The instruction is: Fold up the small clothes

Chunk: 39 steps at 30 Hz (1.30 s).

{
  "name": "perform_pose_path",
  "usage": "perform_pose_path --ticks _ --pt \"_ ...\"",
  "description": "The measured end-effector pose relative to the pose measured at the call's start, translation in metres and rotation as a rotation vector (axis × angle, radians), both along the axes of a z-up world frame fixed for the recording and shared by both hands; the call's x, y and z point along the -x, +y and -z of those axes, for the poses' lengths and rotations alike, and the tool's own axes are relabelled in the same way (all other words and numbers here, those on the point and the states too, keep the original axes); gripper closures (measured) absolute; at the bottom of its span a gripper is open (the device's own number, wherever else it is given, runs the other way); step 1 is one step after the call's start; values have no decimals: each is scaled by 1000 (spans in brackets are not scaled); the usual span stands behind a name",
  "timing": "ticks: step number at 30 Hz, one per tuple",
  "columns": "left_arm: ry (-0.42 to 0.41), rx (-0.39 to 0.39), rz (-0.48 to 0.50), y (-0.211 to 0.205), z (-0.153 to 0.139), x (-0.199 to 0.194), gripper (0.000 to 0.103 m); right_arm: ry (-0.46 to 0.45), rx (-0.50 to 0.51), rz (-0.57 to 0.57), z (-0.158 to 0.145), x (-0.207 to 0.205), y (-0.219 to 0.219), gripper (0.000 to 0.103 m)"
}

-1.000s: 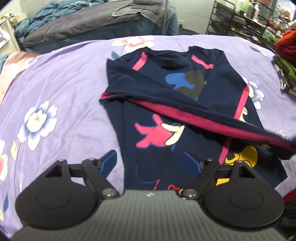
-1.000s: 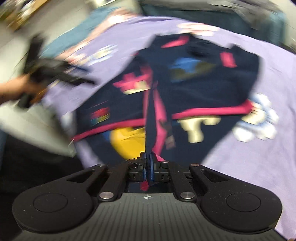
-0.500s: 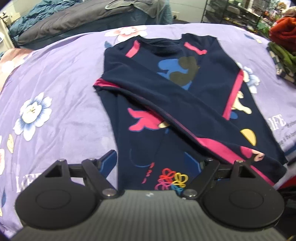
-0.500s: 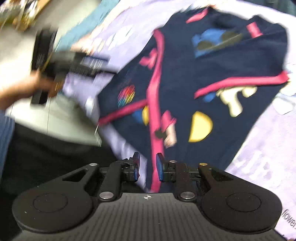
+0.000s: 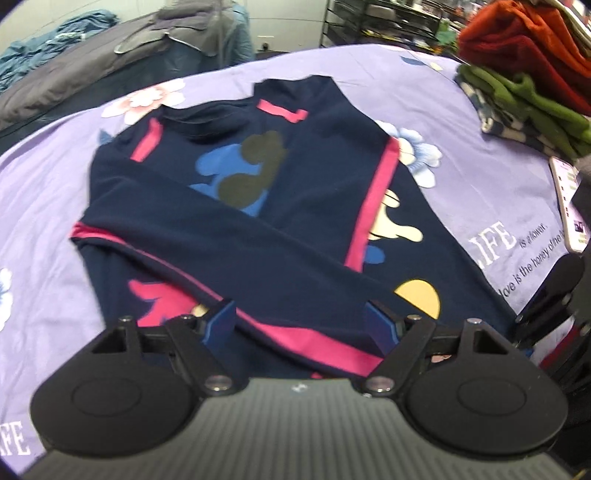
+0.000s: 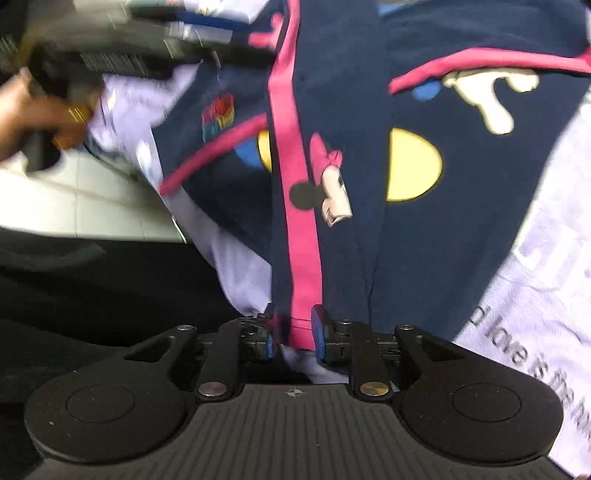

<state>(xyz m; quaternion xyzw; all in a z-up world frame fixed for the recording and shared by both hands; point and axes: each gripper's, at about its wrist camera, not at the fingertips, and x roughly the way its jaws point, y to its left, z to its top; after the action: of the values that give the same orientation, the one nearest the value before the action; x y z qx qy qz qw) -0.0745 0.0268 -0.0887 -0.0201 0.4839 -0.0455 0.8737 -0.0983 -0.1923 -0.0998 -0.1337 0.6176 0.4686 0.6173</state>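
Observation:
A navy child's top with pink stripes and cartoon prints lies on the purple flowered bedspread. One sleeve is folded diagonally across its body, pink cuff edge toward me. My left gripper is open, fingers apart low over the near hem. In the right wrist view the top fills the frame. My right gripper is open a little, its pads on either side of the pink stripe's end without pinching it. The left gripper and the hand holding it show blurred at upper left.
A stack of folded clothes, red over green, sits at the bed's right edge. A phone lies near it. A grey quilt heap and a wire rack stand beyond the bed. The floor lies left of the bed edge.
My right gripper opened and let go of the sleeve, which now lies across the top. The left gripper moved forward over the hem, still open.

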Motion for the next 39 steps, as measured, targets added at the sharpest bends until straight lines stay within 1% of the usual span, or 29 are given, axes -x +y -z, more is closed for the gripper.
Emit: perform_pose_path --ticks 3,5,6,7,8,10,12,15,17,18,19,20,21,23,25,28,29,32,35,36,37,38,39 --pt "29 -24 54 -12 8 -3 28 -70 -37 111 -19 -10 -16 62" --pt "60 -51 101 -20 16 -4 28 -111 -64 198 -26 -20 -24 60" --pt "94 -71 119 -23 21 -6 30 -119 -69 236 -26 -25 -25 60" --pt "131 -92 135 -26 28 -7 35 -113 -62 265 -22 -31 -25 60" --pt "163 -110 144 -28 34 -6 37 -108 -42 279 -18 -35 -22 62" --pt "204 -124 146 -27 42 -2 38 -112 1 285 -8 -36 -12 62" --pt "232 -113 126 -21 49 4 38 -81 36 253 2 -37 -6 63" --pt "237 -116 121 -16 53 11 38 -69 27 192 7 -26 2 63" --pt "235 -115 118 -16 50 12 38 -39 41 160 12 -22 5 62" --pt "232 -107 112 -15 48 12 38 -44 49 147 13 -21 6 64" --pt "226 -96 108 -15 45 11 38 -55 53 143 12 -20 5 75" --pt "216 -88 106 -14 42 12 38 -56 57 149 11 -20 5 99" --pt "207 -86 103 -12 40 14 37 -56 59 158 8 -21 3 98" --pt "191 -80 96 -10 33 16 36 -82 44 170 -7 -24 -3 98" --pt "182 -72 90 -6 29 17 35 -108 52 182 -23 -27 -13 98" --pt "182 -69 83 -3 29 17 35 -143 72 184 -30 -28 -21 98" --pt "187 -66 85 -2 31 18 35 -149 78 194 -27 -32 -24 97" --pt "204 -77 87 0 36 18 35 -116 91 237 -5 -42 -25 94" --pt "210 -91 78 3 40 19 35 -123 116 237 16 -44 -20 93" --pt "208 -92 73 6 40 20 35 -126 112 234 16 -43 -20 92" --pt "199 -94 66 9 38 23 34 -131 113 221 13 -42 -19 86" --pt "183 -96 54 13 35 26 33 -142 113 212 8 -41 -19 74" --pt "167 -99 39 19 32 28 30 -162 107 211 2 -40 -21 71"
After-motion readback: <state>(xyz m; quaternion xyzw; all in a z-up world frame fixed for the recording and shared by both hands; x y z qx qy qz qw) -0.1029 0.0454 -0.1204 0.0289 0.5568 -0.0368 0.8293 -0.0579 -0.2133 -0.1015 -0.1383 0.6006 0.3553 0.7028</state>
